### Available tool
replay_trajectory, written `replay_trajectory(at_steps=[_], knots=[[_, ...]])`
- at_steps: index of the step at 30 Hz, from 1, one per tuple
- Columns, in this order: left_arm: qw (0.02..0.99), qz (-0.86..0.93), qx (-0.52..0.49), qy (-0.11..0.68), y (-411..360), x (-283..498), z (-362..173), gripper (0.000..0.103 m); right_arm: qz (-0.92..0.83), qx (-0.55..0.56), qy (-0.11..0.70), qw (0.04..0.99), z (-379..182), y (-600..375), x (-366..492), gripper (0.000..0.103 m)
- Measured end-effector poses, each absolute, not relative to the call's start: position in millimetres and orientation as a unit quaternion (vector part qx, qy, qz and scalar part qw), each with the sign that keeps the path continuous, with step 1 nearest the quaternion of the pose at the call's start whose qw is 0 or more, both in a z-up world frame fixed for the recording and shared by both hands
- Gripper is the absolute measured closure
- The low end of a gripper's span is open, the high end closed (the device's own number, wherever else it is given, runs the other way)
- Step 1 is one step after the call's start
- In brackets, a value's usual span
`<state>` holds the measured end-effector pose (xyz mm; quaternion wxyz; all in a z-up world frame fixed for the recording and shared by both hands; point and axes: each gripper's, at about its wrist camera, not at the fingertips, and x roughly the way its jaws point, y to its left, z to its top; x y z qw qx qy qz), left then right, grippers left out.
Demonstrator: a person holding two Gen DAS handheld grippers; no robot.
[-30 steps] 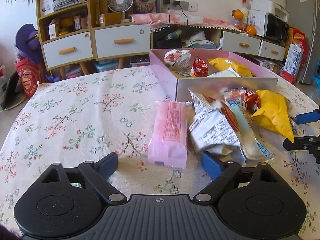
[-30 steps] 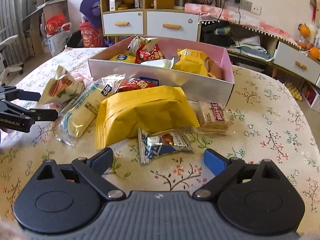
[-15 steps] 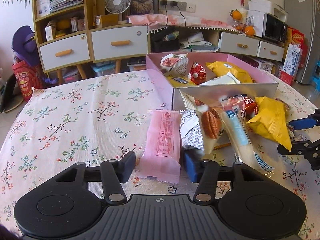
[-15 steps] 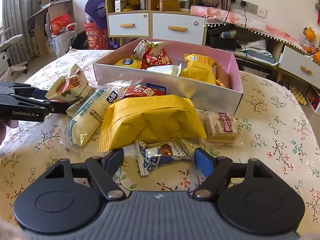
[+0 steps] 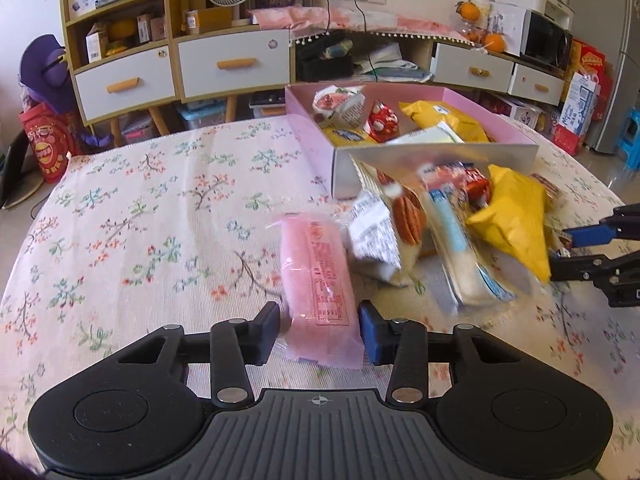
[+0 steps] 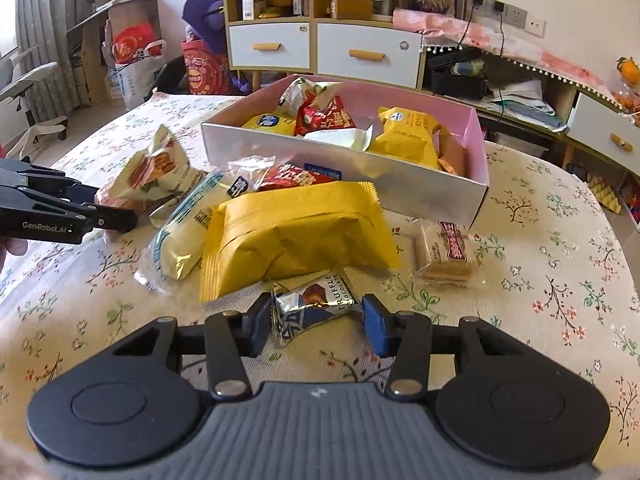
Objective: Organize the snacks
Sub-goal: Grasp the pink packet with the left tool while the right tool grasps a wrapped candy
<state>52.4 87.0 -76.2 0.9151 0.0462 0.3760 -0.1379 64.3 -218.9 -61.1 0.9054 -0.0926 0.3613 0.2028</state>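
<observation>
My left claw [image 5: 319, 332] has just been closing on the pink packet [image 5: 316, 280], near the table's [image 5: 120, 220] front edge; my right claw [image 6: 316, 322] on the truffle chocolate [image 6: 316, 306]. Both pinch near ends — lift gently toward the box [image 6: 400, 184].

Each gripper is built of matte black plastic. Behind the fingers of the left gripper [image 5: 320, 334], a ribbed grey plate is flanked by two rounded housings with recessed discs. Slim link bars are pinned with silver screws. One finger [image 5: 267, 332] is clad in black, the other in blue. The same build is seen on the right gripper [image 6: 318, 326] (a small white emblem is stamped on each plate). White "GenRobot.AI" lettering is printed on the left gripper's side, behind its fingers.
</observation>
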Motion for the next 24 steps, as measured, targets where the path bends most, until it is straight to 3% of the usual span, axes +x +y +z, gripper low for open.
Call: replay_trajectory(at_steps=[12,13,17,19,24], knots=[[0.906,-0.158,0.054,0.388,83.6,22.3,-72.4,0.066,0.219,-0.103,0.361,0.901,-58.4,-214.4,52.4,0.059],[0.907,-0.157,0.052,0.388,83.7,22.3,-72.3,0.064,0.220,-0.104,0.361,0.900,-58.5,-213.0,51.8,0.059],[0.913,-0.157,0.042,0.374,82.5,24.0,-68.4,0.033,0.225,-0.107,0.360,0.899,-58.3,-209.8,51.5,0.059],[0.917,-0.153,0.042,0.365,79.8,26.0,-65.0,0.029,0.226,-0.108,0.360,0.899,-58.1,-208.7,51.4,0.059],[0.915,-0.138,0.034,0.377,73.3,39.4,-66.9,0.031,0.229,-0.107,0.359,0.899,-56.7,-208.1,50.5,0.059]])
